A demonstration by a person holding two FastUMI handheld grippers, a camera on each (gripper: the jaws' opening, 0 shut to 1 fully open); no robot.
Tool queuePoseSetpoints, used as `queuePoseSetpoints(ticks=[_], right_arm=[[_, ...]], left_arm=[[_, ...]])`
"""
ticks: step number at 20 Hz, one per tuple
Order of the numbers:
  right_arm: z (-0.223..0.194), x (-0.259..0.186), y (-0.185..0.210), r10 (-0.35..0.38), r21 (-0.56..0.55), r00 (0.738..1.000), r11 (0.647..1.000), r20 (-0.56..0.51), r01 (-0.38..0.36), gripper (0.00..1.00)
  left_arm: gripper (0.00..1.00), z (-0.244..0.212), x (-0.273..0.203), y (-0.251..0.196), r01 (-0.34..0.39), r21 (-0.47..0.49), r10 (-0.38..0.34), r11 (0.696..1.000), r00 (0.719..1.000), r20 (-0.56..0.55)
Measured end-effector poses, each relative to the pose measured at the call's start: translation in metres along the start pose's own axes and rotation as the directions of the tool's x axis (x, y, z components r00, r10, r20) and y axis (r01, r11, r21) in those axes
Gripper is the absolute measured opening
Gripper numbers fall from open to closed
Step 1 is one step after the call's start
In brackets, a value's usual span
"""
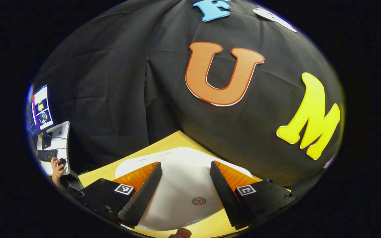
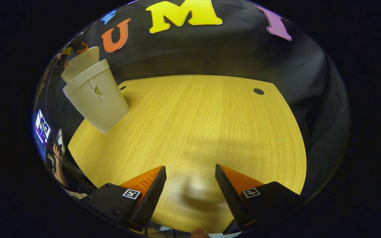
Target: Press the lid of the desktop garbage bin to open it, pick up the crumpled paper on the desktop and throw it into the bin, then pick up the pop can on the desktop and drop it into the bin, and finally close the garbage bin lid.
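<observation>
In the left gripper view, the left gripper point(image 1: 185, 172) hangs with its two wedge-shaped fingers spread wide apart, their inner faces ribbed, gripping nothing. Directly below and between them lies the smooth white plastic lid of the desktop garbage bin point(image 1: 184, 185), rounded at its corners, with a small red ring-shaped button mark point(image 1: 198, 201) near its closer edge. Whether the fingers touch the lid cannot be told. The lid rests on a pale yellow wooden table point(image 1: 134, 152), whose corner shows past the bin against the creased black cloth wall. At the far left of that view stand a lit computer monitor point(image 1: 41, 110), a white desk point(image 1: 60, 142) with a dark keyboard point(image 1: 47, 154), and a person's hand point(image 1: 57, 164) on a mouse.

In the right gripper view, the right gripper point(image 2: 190, 173) likewise has its fingers wide apart with nothing between them, above bare wood-grain tabletop point(image 2: 203, 119) marked by fine straight lines and two small dark round holes. The garbage bin point(image 2: 99, 100) stands at the table's far left corner, well apart from this gripper: a cream, tapered, matte container, wider at the top, its lid point(image 2: 81, 62) tilted up and open.
</observation>
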State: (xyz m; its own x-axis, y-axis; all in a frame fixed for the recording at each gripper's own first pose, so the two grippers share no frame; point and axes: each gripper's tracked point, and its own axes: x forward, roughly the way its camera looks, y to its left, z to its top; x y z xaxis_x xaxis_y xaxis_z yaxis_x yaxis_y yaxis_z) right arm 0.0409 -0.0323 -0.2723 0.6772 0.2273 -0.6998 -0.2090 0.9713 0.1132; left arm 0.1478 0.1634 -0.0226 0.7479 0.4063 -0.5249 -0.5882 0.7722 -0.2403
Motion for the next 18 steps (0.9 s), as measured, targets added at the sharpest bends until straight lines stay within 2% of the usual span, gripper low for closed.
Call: queuePoseSetpoints(ticks=[4,9,12,18], right_arm=[[-0.008,0.001,-0.002,0.007,-0.003,1.000,1.000,-0.013,-0.007,0.95],[-0.016,0.002,-0.011,0.005,0.014,1.000,1.000,-0.022,-0.005,0.95],[-0.018,0.005,-0.014,0.012,0.052,1.000,0.999,-0.023,-0.011,0.95],[-0.017,0.010,-0.002,0.078,0.086,0.997,0.993,0.009,-0.079,0.95]], left_arm=[[0.97,-0.037,0.001,0.002,-0.027,0.066,0.029,0.997,0.999,-0.040],[0.97,-0.049,0.000,0.000,-0.056,0.154,0.061,0.986,0.998,-0.028],[0.98,-0.056,0.004,-0.005,-0.065,0.108,0.066,0.992,0.998,-0.006],[0.98,-0.056,0.006,0.003,-0.100,0.175,0.095,0.979,0.995,0.036]])
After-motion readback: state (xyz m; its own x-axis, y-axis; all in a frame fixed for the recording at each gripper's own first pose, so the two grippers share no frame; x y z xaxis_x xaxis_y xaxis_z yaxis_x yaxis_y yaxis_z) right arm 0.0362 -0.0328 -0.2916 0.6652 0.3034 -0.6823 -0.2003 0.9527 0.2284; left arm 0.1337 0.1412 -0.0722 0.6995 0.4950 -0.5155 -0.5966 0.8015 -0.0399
